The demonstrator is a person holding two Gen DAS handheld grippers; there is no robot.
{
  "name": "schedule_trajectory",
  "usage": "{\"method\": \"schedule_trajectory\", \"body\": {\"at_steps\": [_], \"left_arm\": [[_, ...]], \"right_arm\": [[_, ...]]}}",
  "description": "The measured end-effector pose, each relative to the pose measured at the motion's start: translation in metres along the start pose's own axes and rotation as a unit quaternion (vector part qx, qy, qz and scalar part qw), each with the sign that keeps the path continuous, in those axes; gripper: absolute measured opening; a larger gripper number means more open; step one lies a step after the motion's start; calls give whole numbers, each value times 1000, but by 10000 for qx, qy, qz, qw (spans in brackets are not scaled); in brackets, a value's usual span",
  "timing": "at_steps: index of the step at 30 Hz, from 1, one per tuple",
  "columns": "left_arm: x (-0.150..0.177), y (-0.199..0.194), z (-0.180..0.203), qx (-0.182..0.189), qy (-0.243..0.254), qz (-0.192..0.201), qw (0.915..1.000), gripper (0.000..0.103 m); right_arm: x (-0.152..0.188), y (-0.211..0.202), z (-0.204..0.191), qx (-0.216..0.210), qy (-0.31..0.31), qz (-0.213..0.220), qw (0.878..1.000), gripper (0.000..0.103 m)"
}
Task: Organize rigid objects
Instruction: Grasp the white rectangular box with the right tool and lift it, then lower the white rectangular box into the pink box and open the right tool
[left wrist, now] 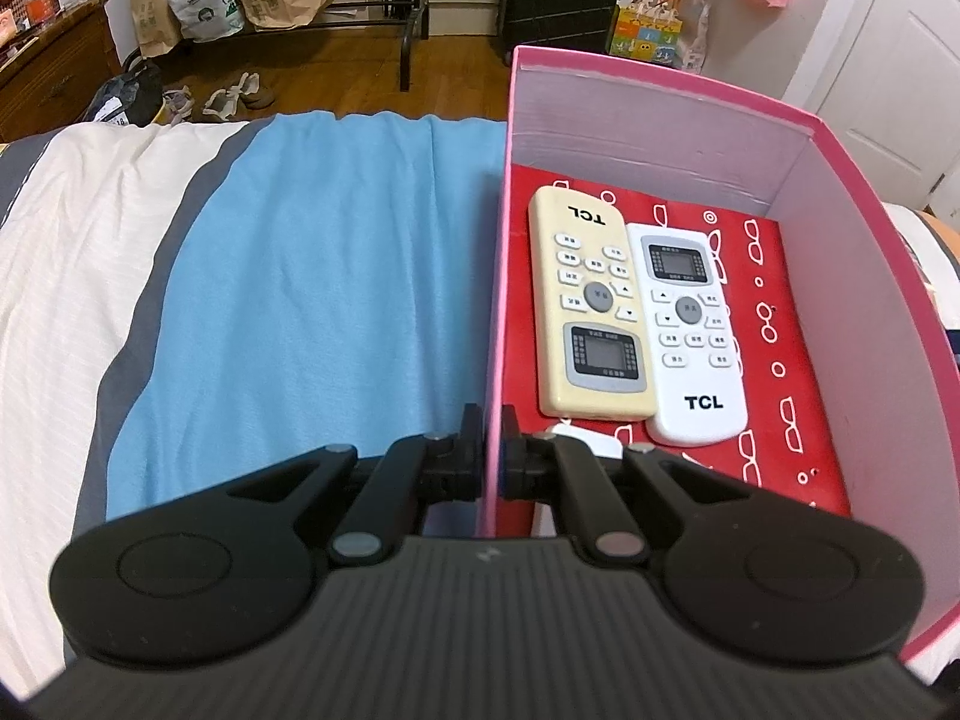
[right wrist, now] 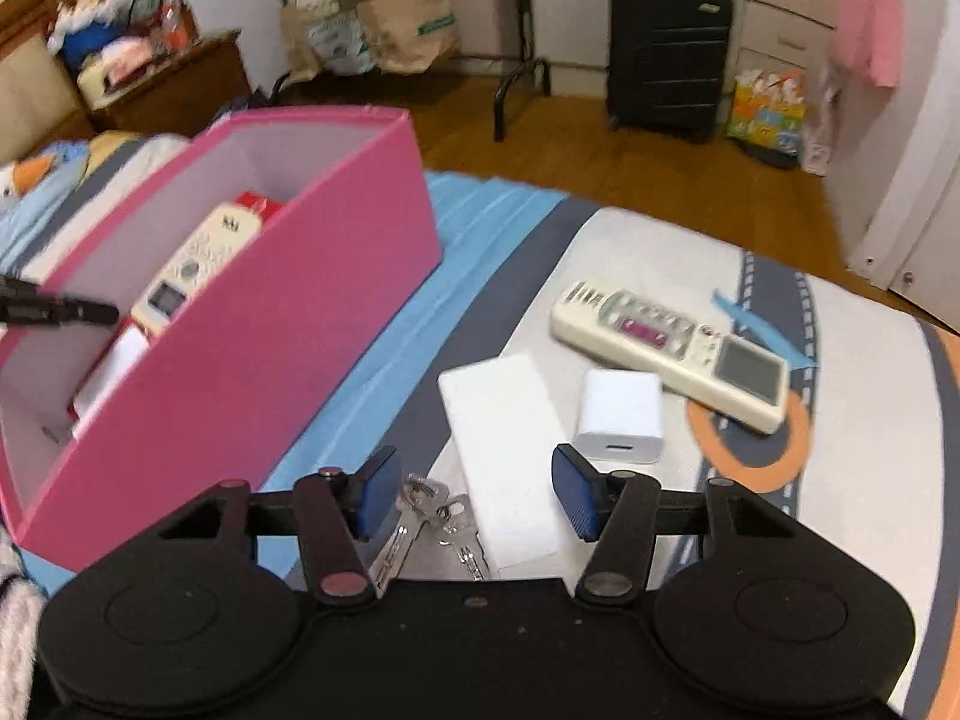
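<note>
Nearest the right wrist camera, the right gripper (right wrist: 474, 495) hangs over the bedspread with its blue-padded jaws wide apart and nothing between them. Just below it lies a small bunch of silver metal keys (right wrist: 435, 534), touching the near left edge of a flat white rectangular box (right wrist: 504, 456). The keys look thin, hard and slippery, and loose on their ring, so I judge a pinch across the grouped heads safer than on a single blade. The flat box seems light and stiff; it is probably best taken across its narrow width. Just right of it sits a white cube-shaped charger plug (right wrist: 621, 417), compact and rigid, with smooth sides that suit a squeeze on two opposite faces. Farther right, a long cream remote control with a grey screen (right wrist: 672, 354) rests aslant beside the charger, best gripped across its middle. To the left stands the open pink cardboard box (right wrist: 270, 324). In the left wrist view the left gripper (left wrist: 492, 432) is clamped on that box's near left wall, one finger outside and one inside, steadying it. Inside, on the red patterned floor, a yellowed TCL remote (left wrist: 585, 306) and a white TCL remote (left wrist: 690, 330) lie side by side, touching. Left of the box spreads a blue cloth (left wrist: 312, 276).
</note>
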State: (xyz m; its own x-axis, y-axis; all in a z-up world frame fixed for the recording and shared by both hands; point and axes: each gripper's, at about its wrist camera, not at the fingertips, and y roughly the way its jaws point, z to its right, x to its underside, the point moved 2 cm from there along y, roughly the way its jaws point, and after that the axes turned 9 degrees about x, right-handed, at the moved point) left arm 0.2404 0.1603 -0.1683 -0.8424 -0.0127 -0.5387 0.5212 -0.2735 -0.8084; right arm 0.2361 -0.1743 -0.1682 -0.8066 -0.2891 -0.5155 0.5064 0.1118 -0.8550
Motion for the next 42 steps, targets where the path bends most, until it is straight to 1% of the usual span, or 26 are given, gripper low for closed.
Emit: {"method": "schedule_trajectory", "body": {"at_steps": [3, 5, 6, 8, 9, 10, 12, 15, 17, 21, 23, 26, 28, 29, 33, 34, 36, 38, 40, 42], "left_arm": [[1, 2, -2, -39, 11, 6, 10000, 3], [1, 4, -3, -32, -46, -32, 10000, 3], [1, 4, -4, -5, -68, -17, 10000, 3], [0, 3, -3, 10, -71, 15, 10000, 3], [0, 3, -3, 1, -48, 21, 10000, 3], [0, 3, -3, 3, -49, 13, 10000, 3], [0, 3, -4, 19, -64, -2, 10000, 3], [0, 3, -5, 37, -64, -12, 10000, 3], [0, 3, -5, 42, -67, -10, 10000, 3], [0, 3, -5, 43, -58, -2, 10000, 3], [0, 3, -6, 41, -52, -8, 10000, 3], [0, 3, -5, 46, -59, -9, 10000, 3], [1, 3, -5, 48, -67, -8, 10000, 3], [1, 3, -5, 44, -67, -3, 10000, 3], [0, 0, -5, 65, -101, 81, 9999, 3], [0, -1, -5, 78, -122, 86, 9999, 3], [0, -1, -6, 81, -125, 95, 9998, 3], [0, -2, -6, 88, -126, 101, 9998, 3], [-1, -2, -7, 96, -131, 101, 9998, 3], [-1, -2, -7, 99, -121, 104, 9998, 3]], "right_arm": [[1, 17, 1, 250, -61, -159, 9995, 61], [6, 28, 5, 407, 185, -198, 9988, 62], [8, 36, 4, 424, 240, -319, 9983, 66], [10, 42, -5, 592, -24, -318, 9977, 66], [8, 41, -7, 634, -62, -338, 9974, 65], [5, 39, -6, 615, 27, -378, 9974, 64], [0, 31, -2, 536, 340, -339, 9974, 63], [-5, 21, 1, 449, 652, -299, 9964, 60], [-7, 13, 0, 559, 821, -288, 9946, 59], [-11, -7, -9, 464, 936, -149, 9944, 58], [-15, -16, -15, 452, 911, -5, 9948, 58], [-21, -38, -19, 509, 976, 343, 9933, 58], [-28, -53, -23, 642, 947, 648, 9913, 58], [-30, -59, -26, 601, 956, 795, 9904, 58], [-42, -83, -50, -270, 1146, 1325, 9842, 58], [-45, -86, -62, -498, 1122, 1376, 9829, 58], [-50, -85, -85, -744, 994, 1350, 9830, 58], [-53, -79, -112, -743, 716, 1251, 9868, 58], [-55, -69, -136, -712, 426, 1057, 9909, 58], [-54, -59, -155, -558, 157, 903, 9942, 58]]}}
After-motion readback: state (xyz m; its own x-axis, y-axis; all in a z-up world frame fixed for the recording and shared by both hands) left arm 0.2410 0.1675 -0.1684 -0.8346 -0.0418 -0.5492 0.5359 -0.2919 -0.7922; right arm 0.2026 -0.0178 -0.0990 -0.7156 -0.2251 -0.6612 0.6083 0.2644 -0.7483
